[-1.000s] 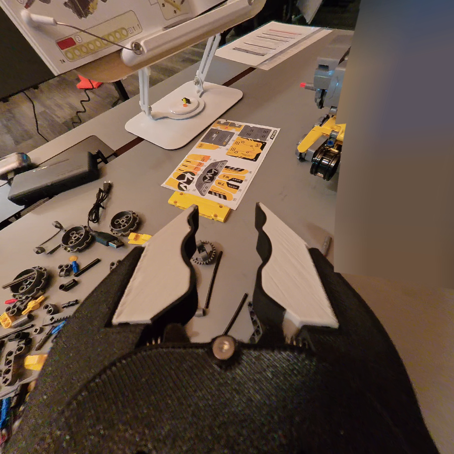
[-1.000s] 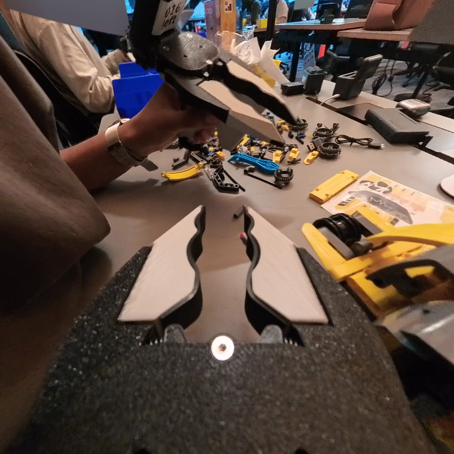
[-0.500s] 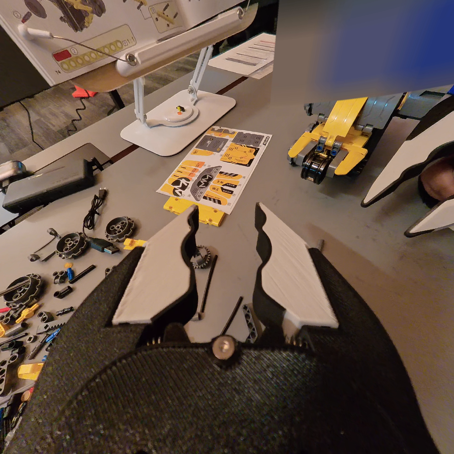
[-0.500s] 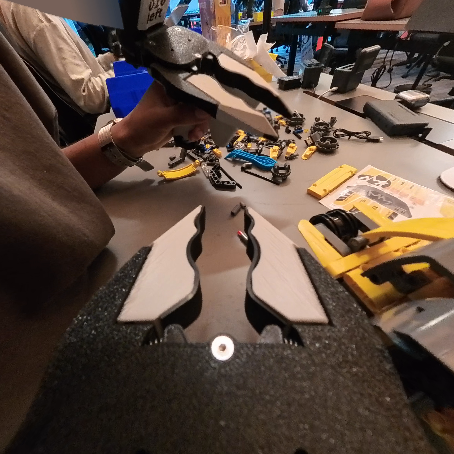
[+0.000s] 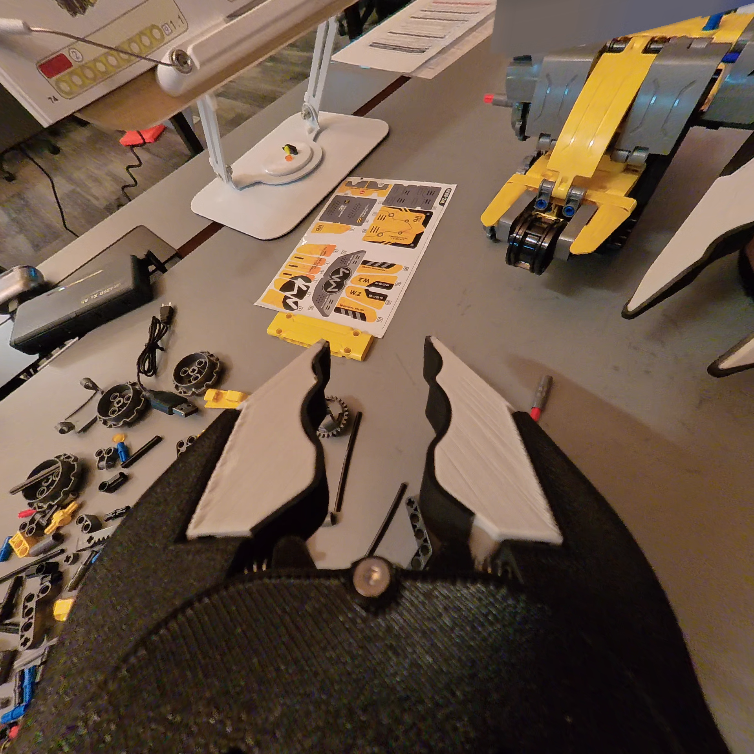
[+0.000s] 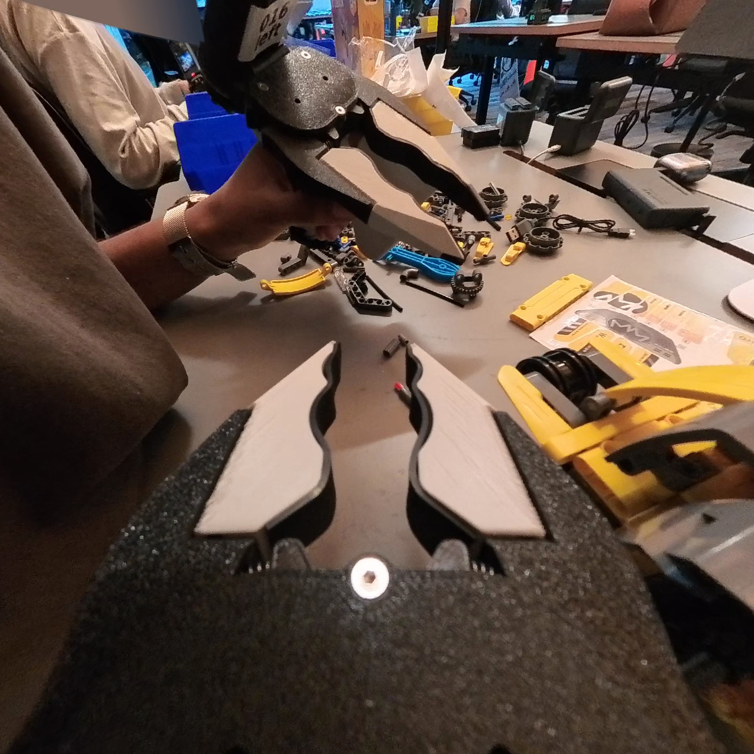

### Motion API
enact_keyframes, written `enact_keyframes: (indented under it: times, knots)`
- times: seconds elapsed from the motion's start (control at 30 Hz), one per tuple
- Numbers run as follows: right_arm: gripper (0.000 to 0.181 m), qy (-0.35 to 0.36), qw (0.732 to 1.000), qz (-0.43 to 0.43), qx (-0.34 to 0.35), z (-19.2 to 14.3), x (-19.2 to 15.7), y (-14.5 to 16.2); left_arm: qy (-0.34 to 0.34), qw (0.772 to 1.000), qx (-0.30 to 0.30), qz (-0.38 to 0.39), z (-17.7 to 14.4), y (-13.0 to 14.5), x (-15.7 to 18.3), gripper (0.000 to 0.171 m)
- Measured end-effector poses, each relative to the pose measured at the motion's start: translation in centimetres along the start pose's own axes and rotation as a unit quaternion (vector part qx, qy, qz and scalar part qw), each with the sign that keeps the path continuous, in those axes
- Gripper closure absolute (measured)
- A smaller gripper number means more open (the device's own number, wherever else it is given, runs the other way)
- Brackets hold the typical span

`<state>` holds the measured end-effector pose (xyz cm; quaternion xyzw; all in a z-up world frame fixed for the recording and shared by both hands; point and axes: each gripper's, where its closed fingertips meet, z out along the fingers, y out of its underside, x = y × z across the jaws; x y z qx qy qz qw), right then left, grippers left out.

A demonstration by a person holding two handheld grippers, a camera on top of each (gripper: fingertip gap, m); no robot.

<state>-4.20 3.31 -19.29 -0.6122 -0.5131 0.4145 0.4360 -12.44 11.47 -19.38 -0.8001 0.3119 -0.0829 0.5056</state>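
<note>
Grey table strewn with brick parts

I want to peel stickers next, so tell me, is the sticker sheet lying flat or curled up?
Flat. The sticker sheet lies spread on the table, its near edge overlapping a yellow plate; no corner visibly lifts.

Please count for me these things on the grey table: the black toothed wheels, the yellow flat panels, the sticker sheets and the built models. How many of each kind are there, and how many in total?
Black toothed wheels: 3
Yellow flat panel: 1
Sticker sheet: 1
Built yellow and grey model: 1
Total: 6
</note>
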Motion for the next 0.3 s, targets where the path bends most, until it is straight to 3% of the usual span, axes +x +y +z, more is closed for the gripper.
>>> enact_keyframes:
  times: [0.3]
  knots:
    - [0.150,-0.001,1.000,0.002,-0.001,0.02,0.03,0.00,-0.014,1.000,-0.014,0.012,0.14,0.41,-0.25,0.126]
